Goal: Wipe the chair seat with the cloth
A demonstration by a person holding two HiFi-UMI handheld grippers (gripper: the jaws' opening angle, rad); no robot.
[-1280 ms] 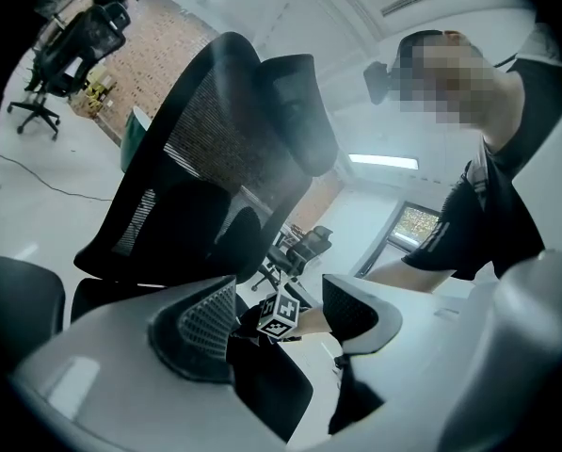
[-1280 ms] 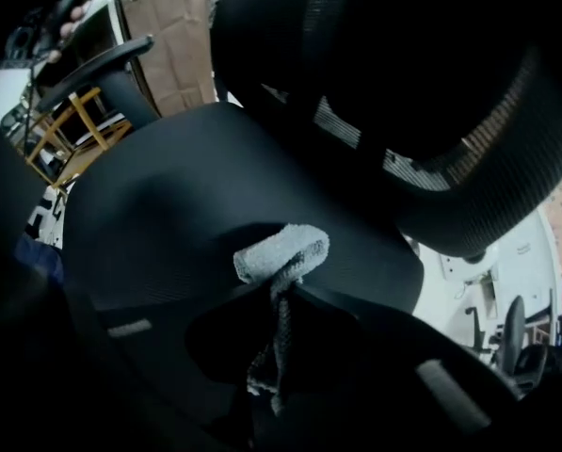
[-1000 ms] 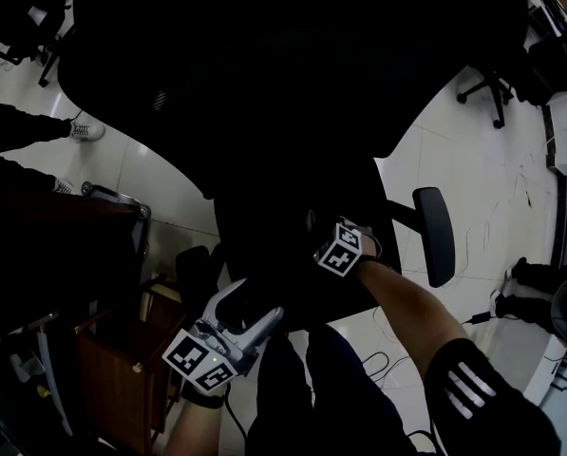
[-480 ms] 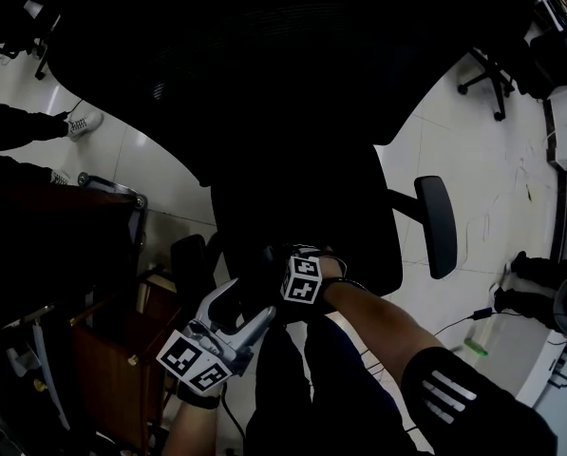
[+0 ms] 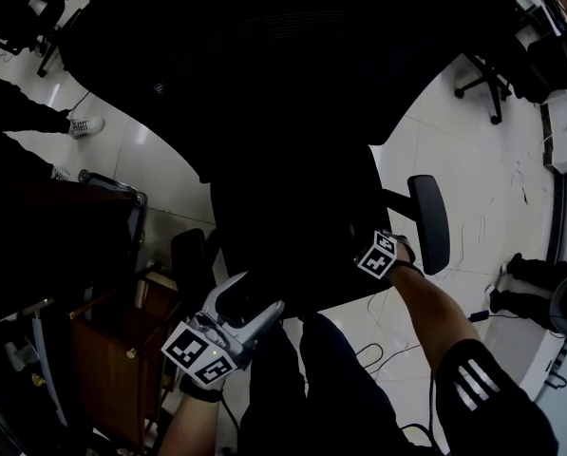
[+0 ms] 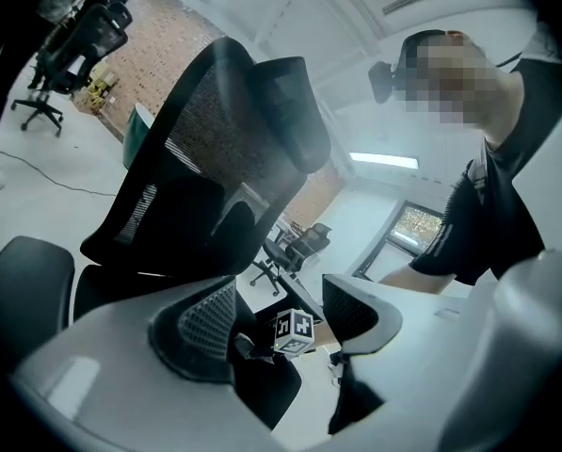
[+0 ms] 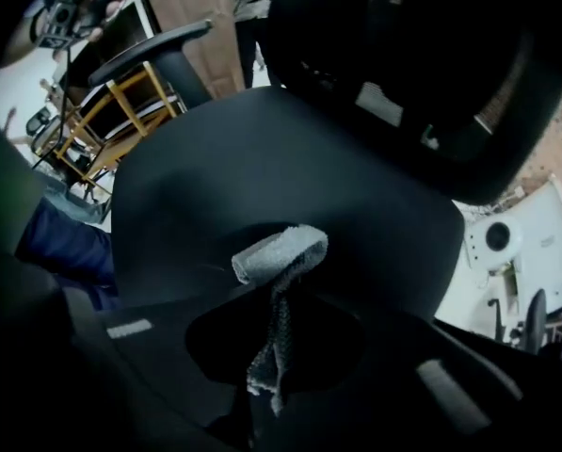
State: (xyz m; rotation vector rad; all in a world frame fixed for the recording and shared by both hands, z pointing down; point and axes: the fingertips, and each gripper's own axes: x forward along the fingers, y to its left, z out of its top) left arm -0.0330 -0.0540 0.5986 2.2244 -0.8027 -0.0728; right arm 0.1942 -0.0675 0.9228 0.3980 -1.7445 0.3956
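Observation:
The black chair seat [image 5: 292,221] fills the middle of the head view, too dark there to show detail. My right gripper [image 7: 277,314] is shut on a grey cloth [image 7: 282,250], whose folded end rests on the seat [image 7: 290,158] while a strand hangs back between the jaws. Its marker cube [image 5: 378,255] sits at the seat's front right, near the right armrest [image 5: 430,221]. My left gripper [image 5: 255,304] is held off the seat's front left corner, open with nothing between its fingers [image 6: 200,332]. The mesh backrest [image 6: 224,149] rises beyond it.
A brown wooden cabinet [image 5: 112,350] stands left of the chair, beside the left armrest [image 5: 190,259]. Other office chairs [image 5: 492,84] stand on the white tiled floor. A person's shoe [image 5: 82,126] is at the far left. A yellow wooden frame [image 7: 120,111] stands beyond the seat.
My right gripper swept left across the front of the seat with the cloth, then back to the right edge near the armrest. The left gripper stayed almost still.

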